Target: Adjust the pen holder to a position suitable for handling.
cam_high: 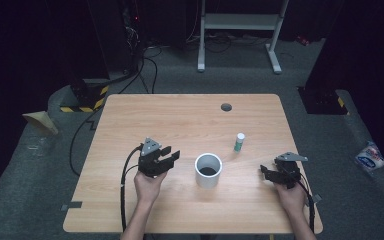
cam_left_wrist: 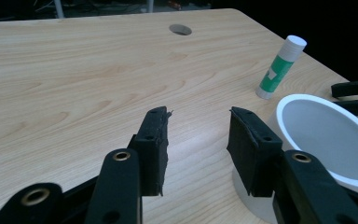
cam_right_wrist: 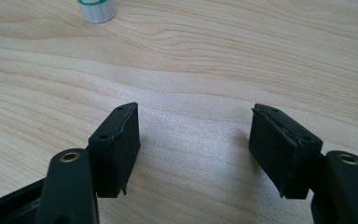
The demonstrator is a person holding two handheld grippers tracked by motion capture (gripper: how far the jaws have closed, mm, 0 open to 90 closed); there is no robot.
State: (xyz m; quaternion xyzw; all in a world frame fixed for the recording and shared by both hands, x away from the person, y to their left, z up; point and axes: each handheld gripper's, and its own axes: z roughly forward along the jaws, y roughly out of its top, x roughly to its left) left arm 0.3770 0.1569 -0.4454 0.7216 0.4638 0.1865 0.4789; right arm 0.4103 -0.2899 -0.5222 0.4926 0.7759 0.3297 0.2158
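Your left tongs and right tongs gape, released; the cup between them hides its contents, glue stick cut off ahead.

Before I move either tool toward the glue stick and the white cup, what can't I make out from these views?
- Glue stick, right gripper view: cut off by the top edge, base alone visible.
- Glue stick label, high view: too small to read.
- White cup, left gripper view: cut by the right edge; its inside bottom is hidden by the near wall and the left tool.
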